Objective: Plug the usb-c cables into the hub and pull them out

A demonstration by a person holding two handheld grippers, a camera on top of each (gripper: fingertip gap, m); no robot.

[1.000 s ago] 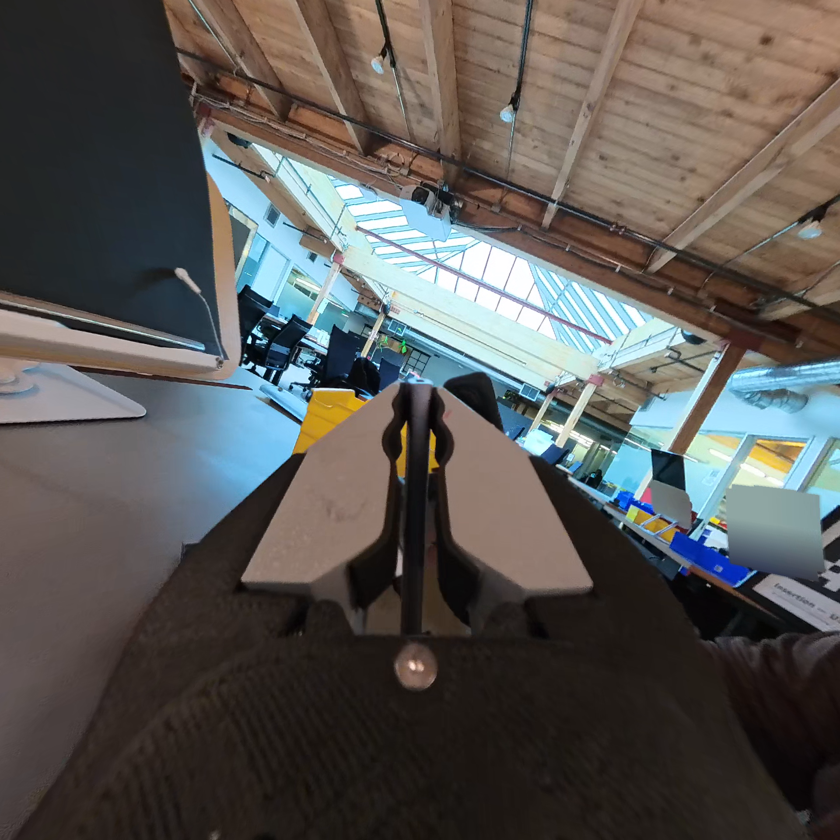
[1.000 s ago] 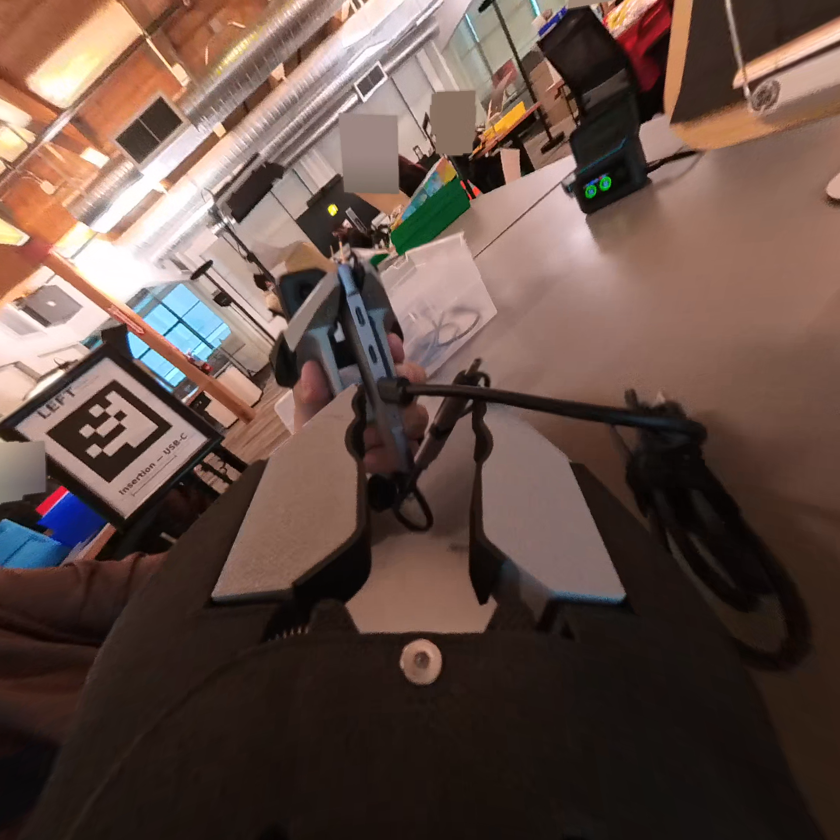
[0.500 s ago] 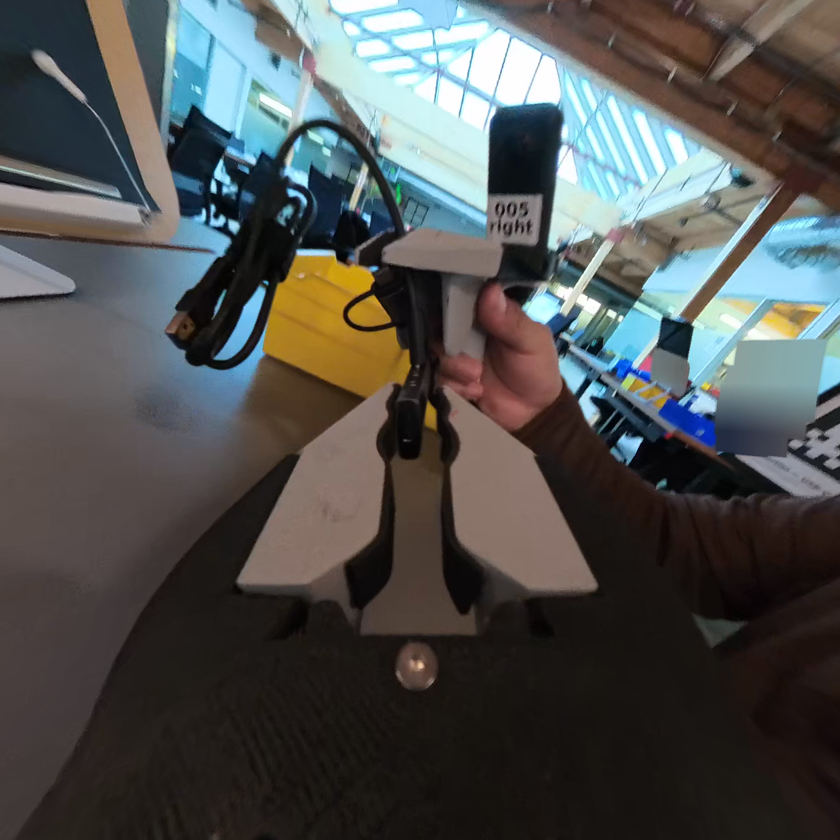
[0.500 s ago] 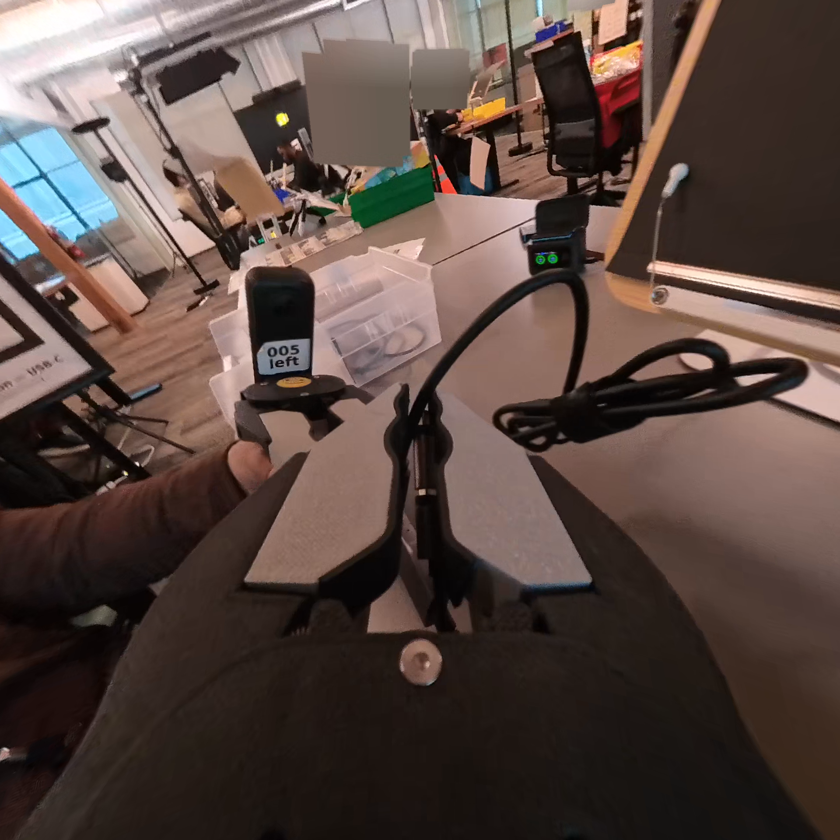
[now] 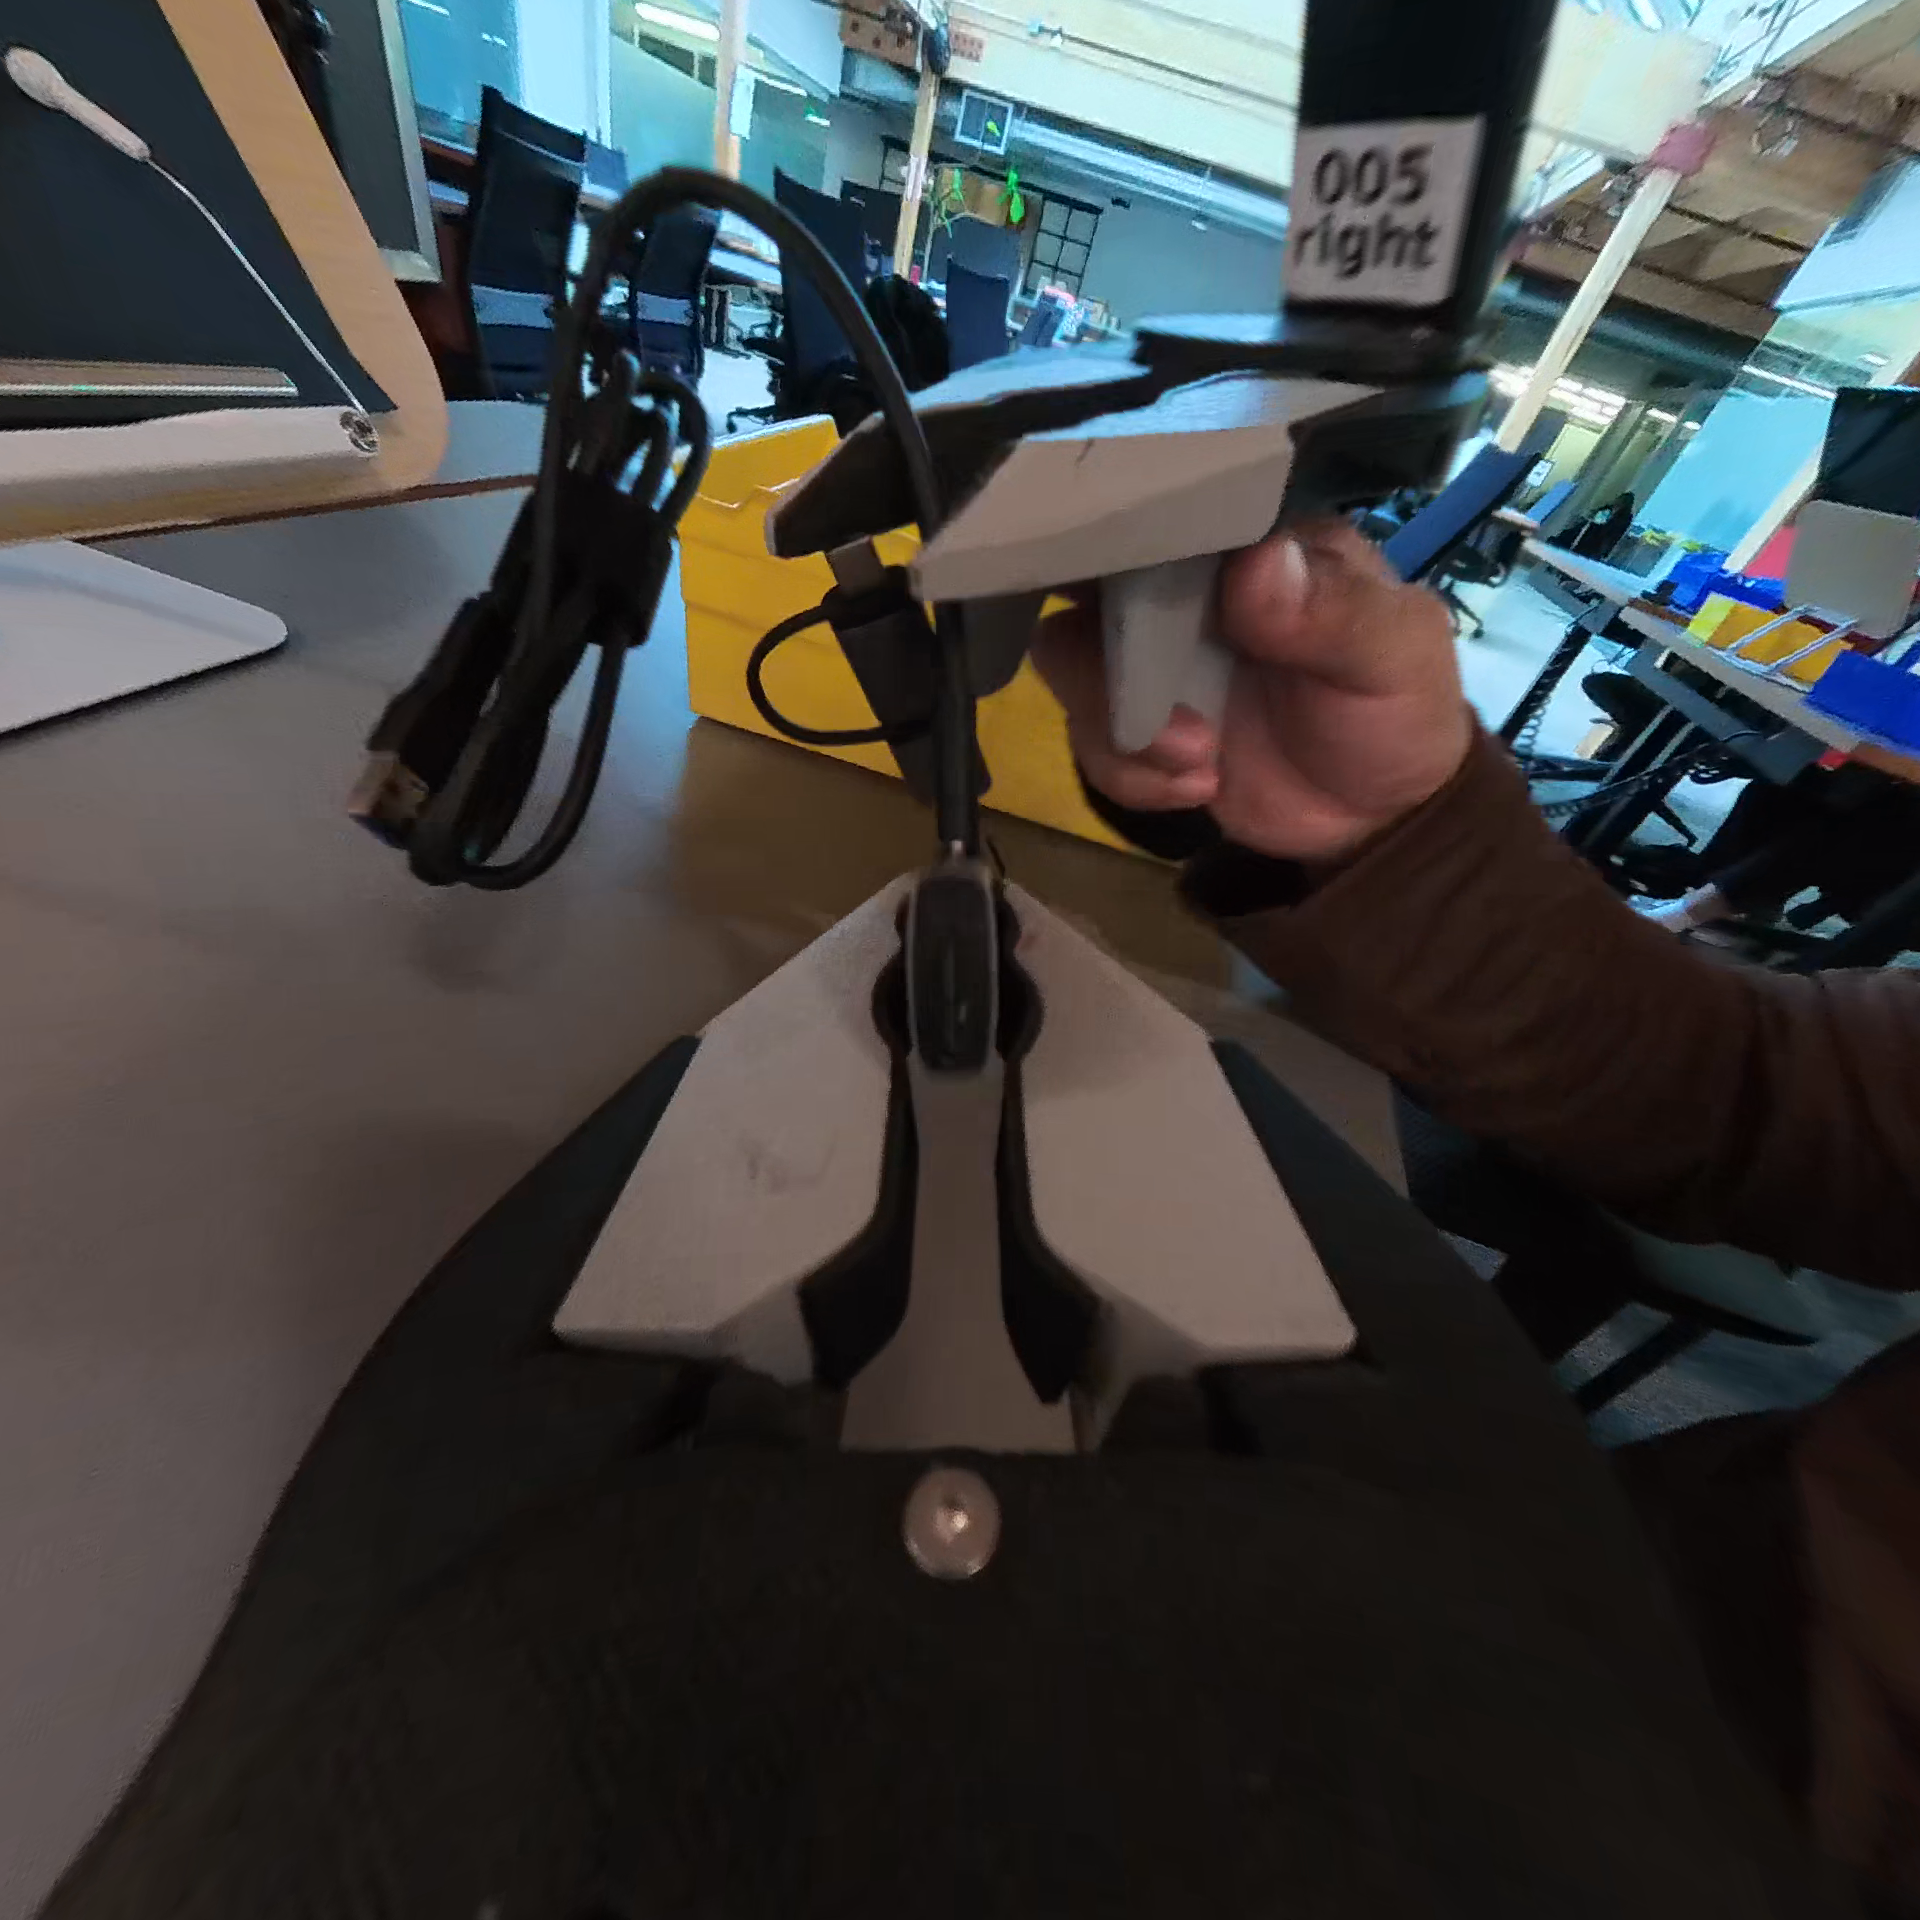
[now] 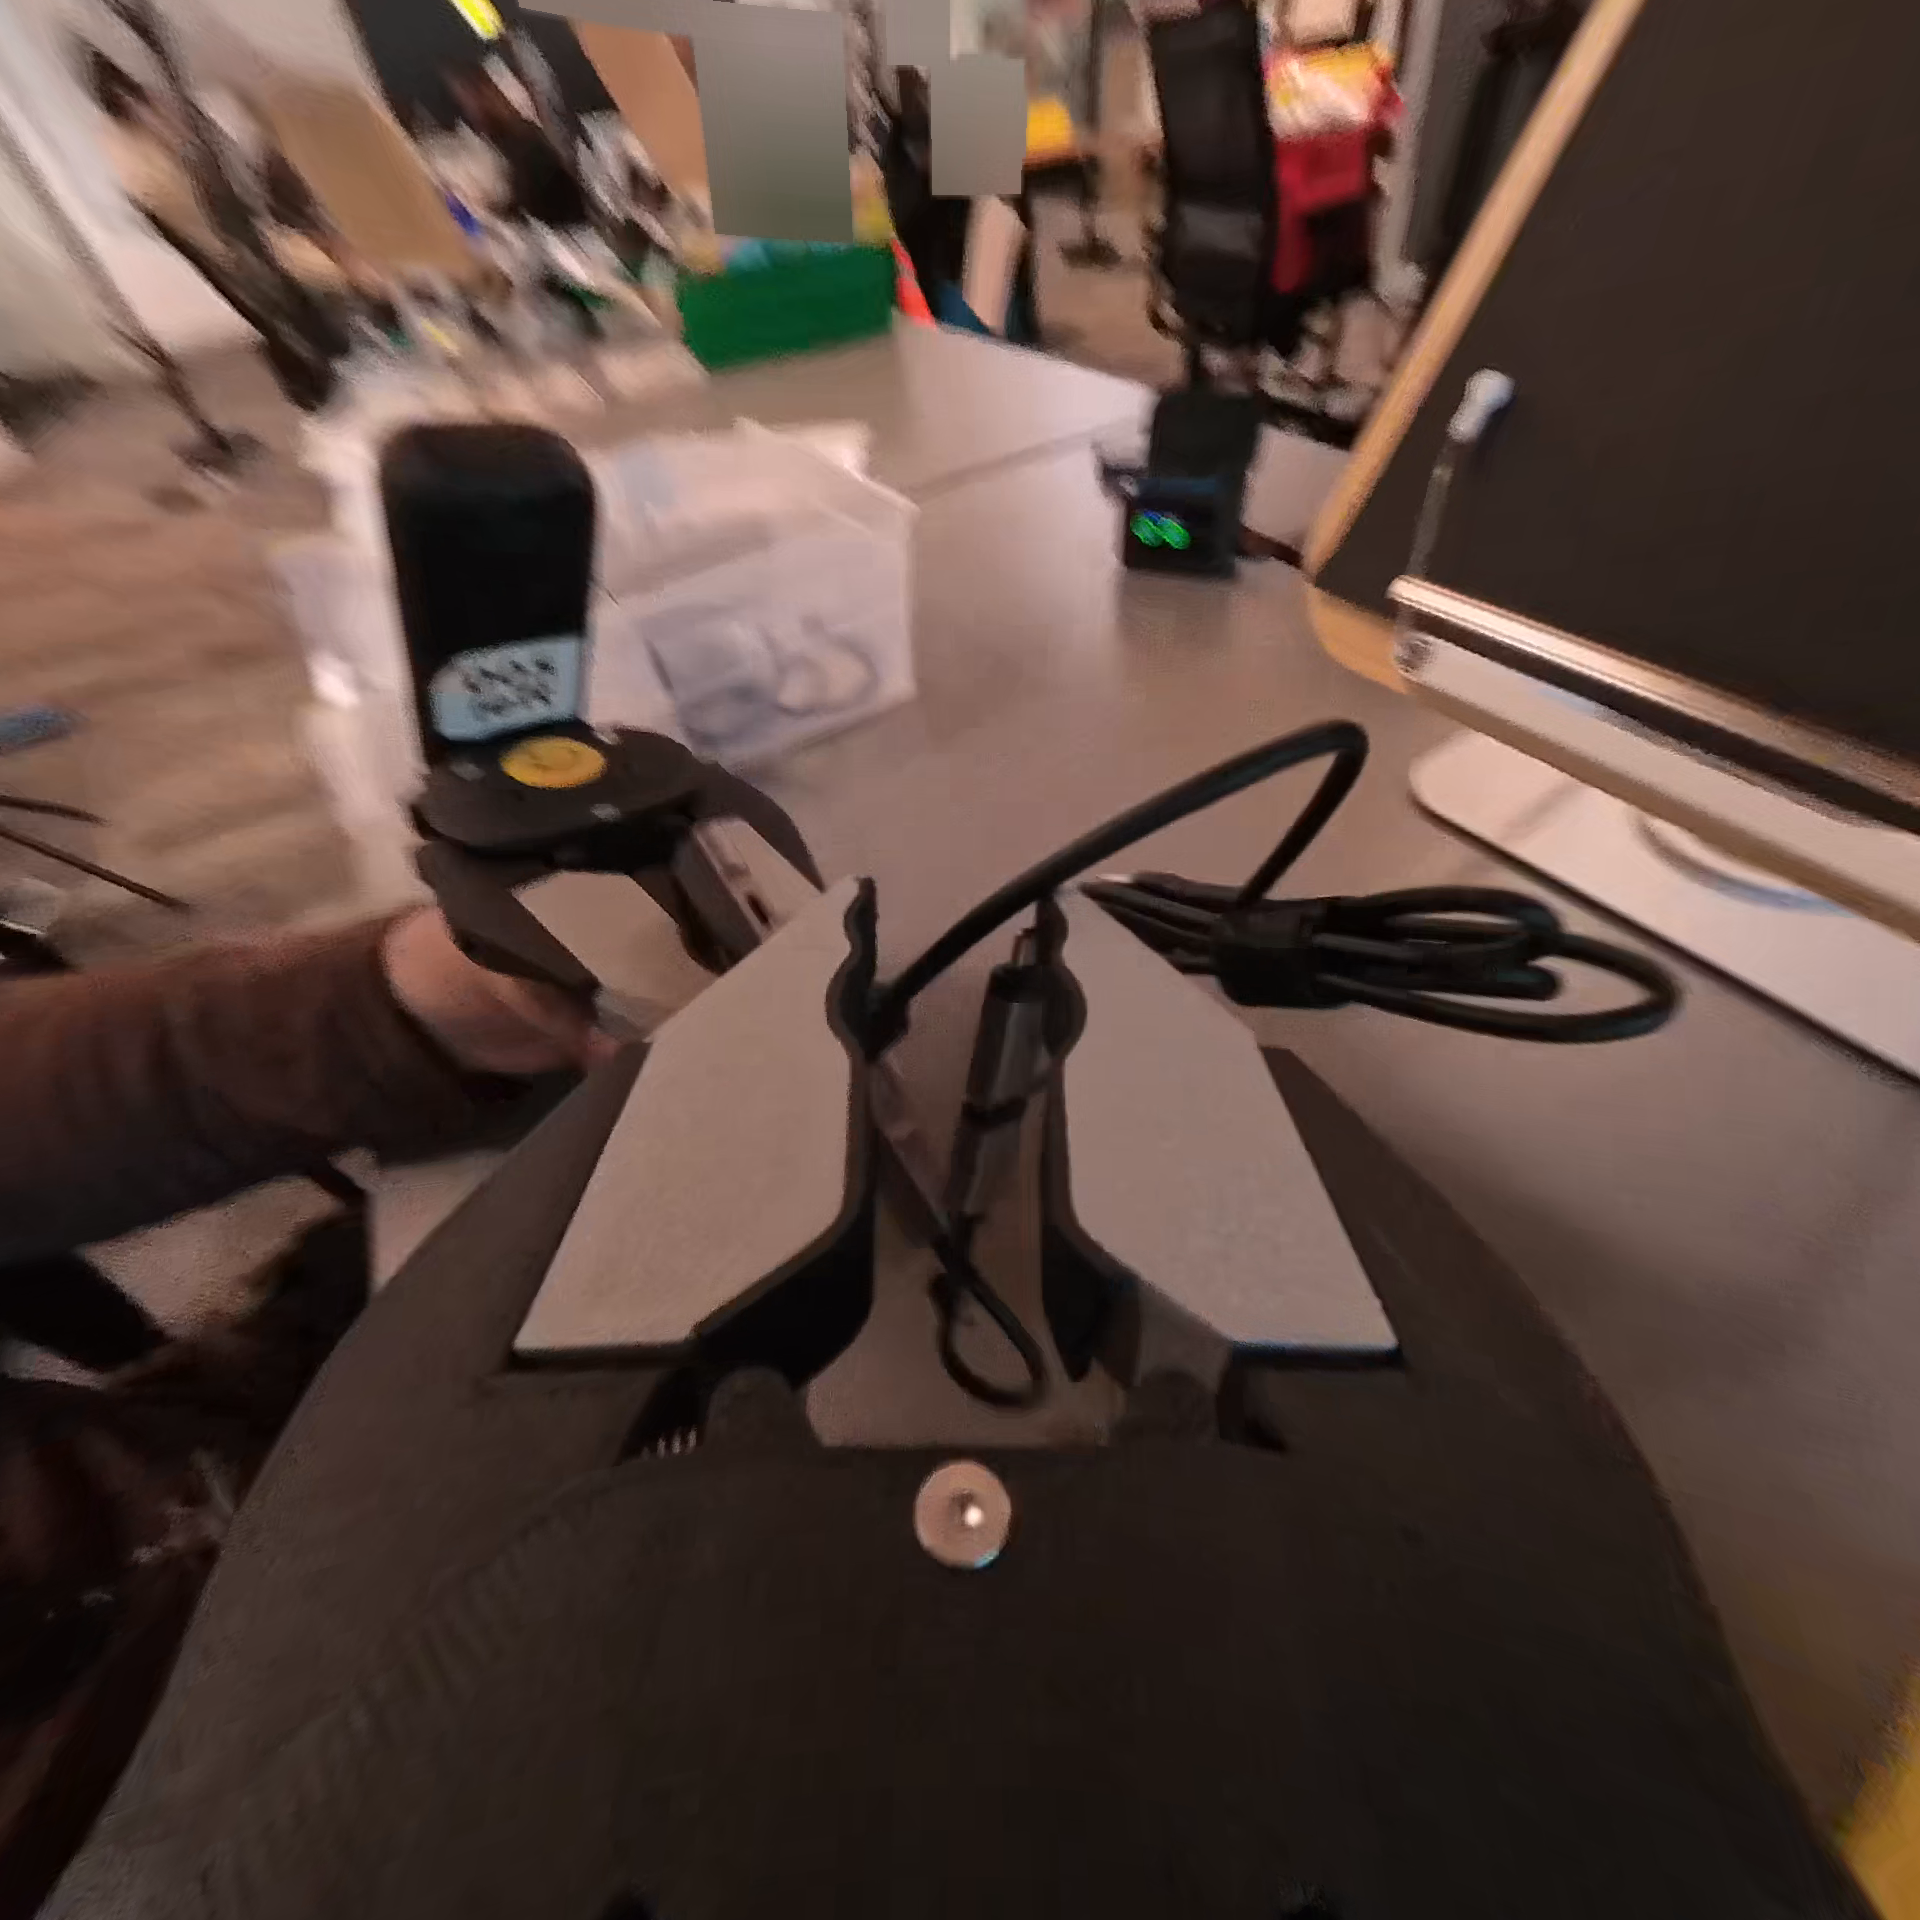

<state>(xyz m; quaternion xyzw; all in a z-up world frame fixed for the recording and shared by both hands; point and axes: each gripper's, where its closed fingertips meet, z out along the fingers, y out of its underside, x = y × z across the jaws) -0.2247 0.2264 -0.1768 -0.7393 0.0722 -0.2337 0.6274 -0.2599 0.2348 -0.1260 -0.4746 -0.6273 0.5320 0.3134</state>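
Grey desk [image 5: 208,987] under everything, with a big monitor [image 5: 156,260] on a white stand at its far left edge in my left wrist view and a yellow bin [image 5: 748,582] behind the work area. In the right wrist view there is a clear plastic box [image 6: 769,623] and a small black device with green lights [image 6: 1174,520] further back, both blurred. Left hand-held gripper [image 5: 951,914] is clenched on the hub [image 5: 948,987]: I see it edge-on, long axis along the fingers, far end pointing forward and slightly up. A black usb-c cable [image 5: 914,447] meets that far end, climbs through the right hand-held gripper [image 6: 961,935], arcs over and drops to its strapped bundle [image 5: 540,644]. The bundle hangs left of the bin in that view; in the right wrist view it sits low over the desk near the monitor foot, and I can't tell whether it touches. The right one's jaws are parted, held by a hand [image 5: 1299,707]. A grey plug [image 6: 1013,1039] lies against its right finger, axis along the fingers, metal tip forward, with a thin cord loop [image 6: 987,1340] at its rear. The cable sits in the left finger's notch. Plug doesn't look clamped.
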